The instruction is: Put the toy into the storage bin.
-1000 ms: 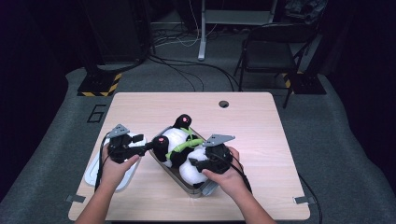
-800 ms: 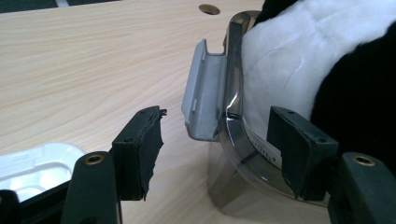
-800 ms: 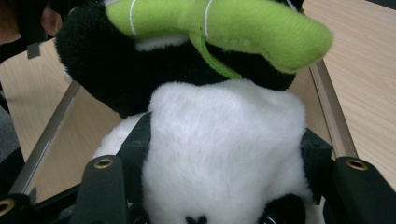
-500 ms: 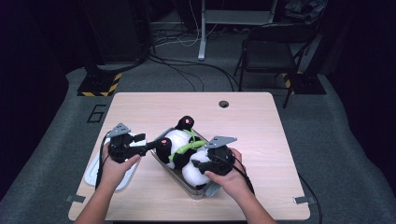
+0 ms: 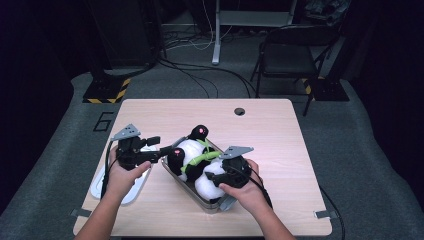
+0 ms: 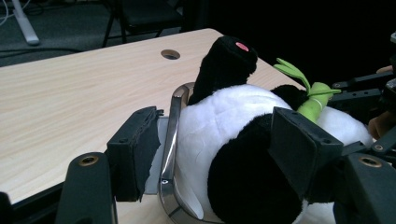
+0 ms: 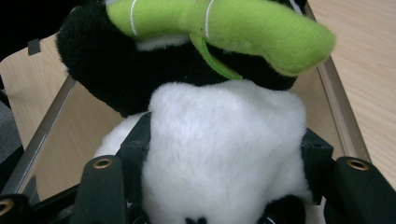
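Observation:
A black-and-white plush panda [image 5: 192, 152] with a green bamboo stalk [image 5: 197, 156] lies in a metal tray [image 5: 210, 206] at the table's middle. My left gripper [image 5: 162, 150] reaches in from the left. In the left gripper view its jaws [image 6: 217, 140] straddle the tray rim [image 6: 173, 135] and the panda's black limb [image 6: 252, 186]. They have just been opening and stand open around both. My right gripper [image 7: 224, 158] is shut on the panda's white head [image 7: 224, 130], one pad on each side, below the bamboo [image 7: 219, 28].
A white oval lid [image 5: 127, 187] lies under my left hand near the table's left edge. A cable hole [image 5: 239, 111] sits at the far side of the table. A folding chair [image 5: 290, 55] and floor cables stand beyond the table.
My left gripper has risen slightly at the tray's left end. The right gripper and the panda's head have stayed put.

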Motion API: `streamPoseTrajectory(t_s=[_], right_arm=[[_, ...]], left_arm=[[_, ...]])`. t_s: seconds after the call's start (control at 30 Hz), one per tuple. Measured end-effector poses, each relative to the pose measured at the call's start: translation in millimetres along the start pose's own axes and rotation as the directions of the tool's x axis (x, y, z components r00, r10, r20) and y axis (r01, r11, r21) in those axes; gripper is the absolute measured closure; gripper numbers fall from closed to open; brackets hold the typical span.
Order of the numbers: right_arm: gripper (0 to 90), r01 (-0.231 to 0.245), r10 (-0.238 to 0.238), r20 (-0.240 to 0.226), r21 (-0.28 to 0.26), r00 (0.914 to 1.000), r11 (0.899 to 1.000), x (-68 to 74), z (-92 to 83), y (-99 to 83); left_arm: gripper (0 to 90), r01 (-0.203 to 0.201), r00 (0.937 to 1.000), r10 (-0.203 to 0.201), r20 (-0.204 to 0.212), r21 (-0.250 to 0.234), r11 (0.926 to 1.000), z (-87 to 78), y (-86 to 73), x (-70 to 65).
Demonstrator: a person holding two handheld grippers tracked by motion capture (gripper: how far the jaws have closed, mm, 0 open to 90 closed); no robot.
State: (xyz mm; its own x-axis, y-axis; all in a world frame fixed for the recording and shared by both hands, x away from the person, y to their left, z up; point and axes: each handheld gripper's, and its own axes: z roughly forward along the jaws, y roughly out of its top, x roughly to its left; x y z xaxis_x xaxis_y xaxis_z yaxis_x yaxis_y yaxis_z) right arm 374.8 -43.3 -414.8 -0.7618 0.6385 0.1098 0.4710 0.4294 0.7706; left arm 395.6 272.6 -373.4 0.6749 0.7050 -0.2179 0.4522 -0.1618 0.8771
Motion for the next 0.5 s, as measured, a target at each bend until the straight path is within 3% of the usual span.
streamPoseTrajectory(t_s=[0.1,0.17,0.33,0.5], right_arm=[[37.9,0.001,-0.001,-0.001,0.01,1.0,1.0,-0.3,2.5,-1.4],[37.8,0.008,-0.008,-0.002,0.018,1.0,1.0,-0.1,3.5,-1.4],[38.0,0.015,-0.015,-0.004,0.029,0.9999,0.999,0.5,4.8,-1.3],[38.3,0.022,-0.022,-0.01,0.039,0.9997,0.999,0.3,6.3,-1.5]], left_arm=[[32.2,-0.011,0.9999,0.011,-0.012,0.004,0.9999,4.5,-4.5,1.4],[30.8,0.018,0.9998,-0.018,-0.011,0.005,0.9998,8.5,-9.5,7.1],[30.3,0.033,0.9994,-0.033,-0.008,0.019,0.9993,14.7,-15.5,12.1],[31.0,0.023,0.9995,-0.022,-0.023,0.029,0.9993,19.7,-21.0,13.5]])
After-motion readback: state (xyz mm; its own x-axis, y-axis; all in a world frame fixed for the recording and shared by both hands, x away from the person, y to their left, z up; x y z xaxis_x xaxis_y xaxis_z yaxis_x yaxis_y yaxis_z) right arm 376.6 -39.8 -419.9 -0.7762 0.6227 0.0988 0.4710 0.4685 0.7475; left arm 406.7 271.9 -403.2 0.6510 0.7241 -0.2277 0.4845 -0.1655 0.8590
